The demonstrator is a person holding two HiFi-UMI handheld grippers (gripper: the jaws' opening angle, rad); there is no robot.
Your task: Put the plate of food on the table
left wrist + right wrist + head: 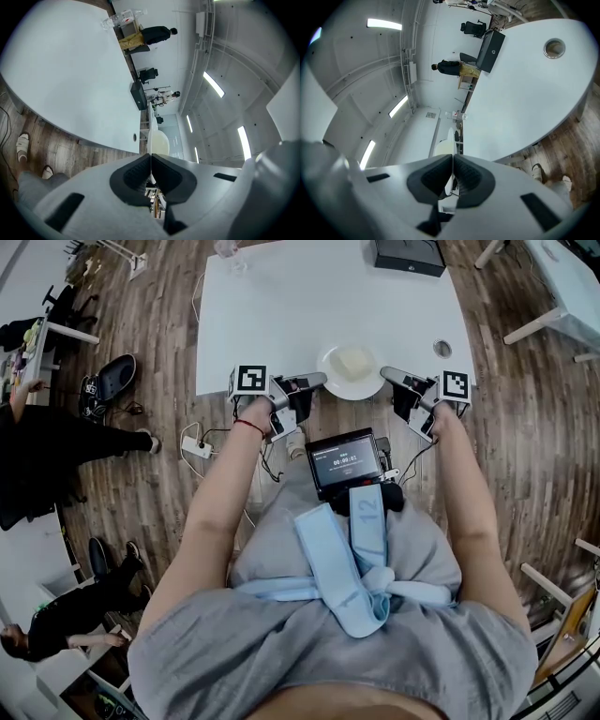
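A white plate (328,377) with a pale yellow lump of food (353,362) is at the near edge of the white table (281,315), its rim jutting slightly past that edge. My left gripper (322,381) is shut on the plate's left rim, my right gripper (383,373) on its right rim. In the left gripper view the plate (150,136) is edge-on between the closed pads, with the food (160,143) beyond. In the right gripper view the plate (449,139) is likewise pinched edge-on. I cannot tell whether the plate touches the tabletop.
A black box (409,254) stands at the table's far edge and a clear glass object (230,251) at its far left. A round cable hole (442,348) lies near the right gripper. A power strip (197,446) and shoes (114,379) lie on the wood floor at left, near people.
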